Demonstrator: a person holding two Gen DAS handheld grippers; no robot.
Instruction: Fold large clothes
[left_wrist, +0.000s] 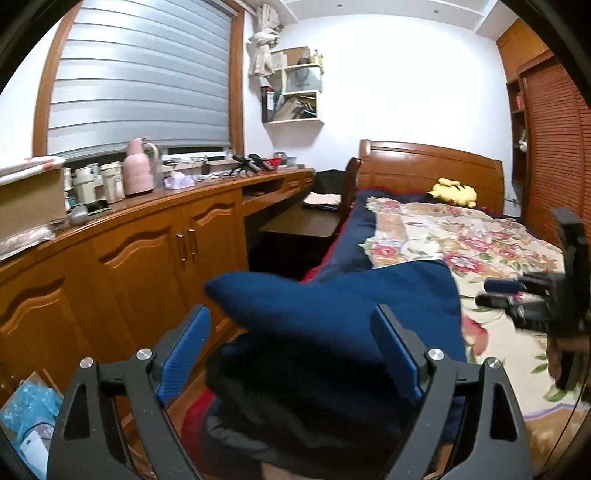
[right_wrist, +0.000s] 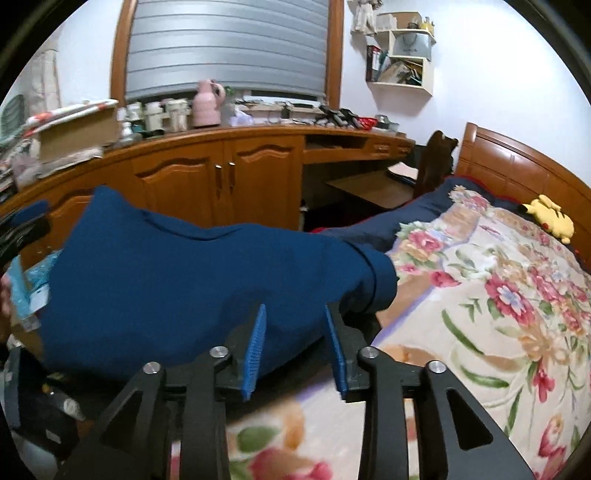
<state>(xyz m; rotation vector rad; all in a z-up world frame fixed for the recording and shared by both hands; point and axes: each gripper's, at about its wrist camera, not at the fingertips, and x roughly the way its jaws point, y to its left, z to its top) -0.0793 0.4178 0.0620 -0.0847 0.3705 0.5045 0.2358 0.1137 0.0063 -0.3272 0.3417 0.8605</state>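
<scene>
A dark blue garment (left_wrist: 332, 306) lies bunched at the near left edge of the bed, part of it hanging over the side; it also shows in the right wrist view (right_wrist: 184, 273). My left gripper (left_wrist: 291, 317) is open, its blue pads either side of the garment's bulge, not clamping it. My right gripper (right_wrist: 295, 314) is open with the cloth lying between and beyond its pads; it appears blurred at the right edge of the left wrist view (left_wrist: 524, 299). The left gripper shows at the left edge of the right wrist view (right_wrist: 22, 229).
The bed has a floral blanket (right_wrist: 498, 295) and a wooden headboard (left_wrist: 424, 170). A yellow plush toy (left_wrist: 454, 190) lies near the headboard. A long wooden cabinet (left_wrist: 147, 251) with clutter on top runs along the left wall, with a chair (left_wrist: 332, 206) by the desk.
</scene>
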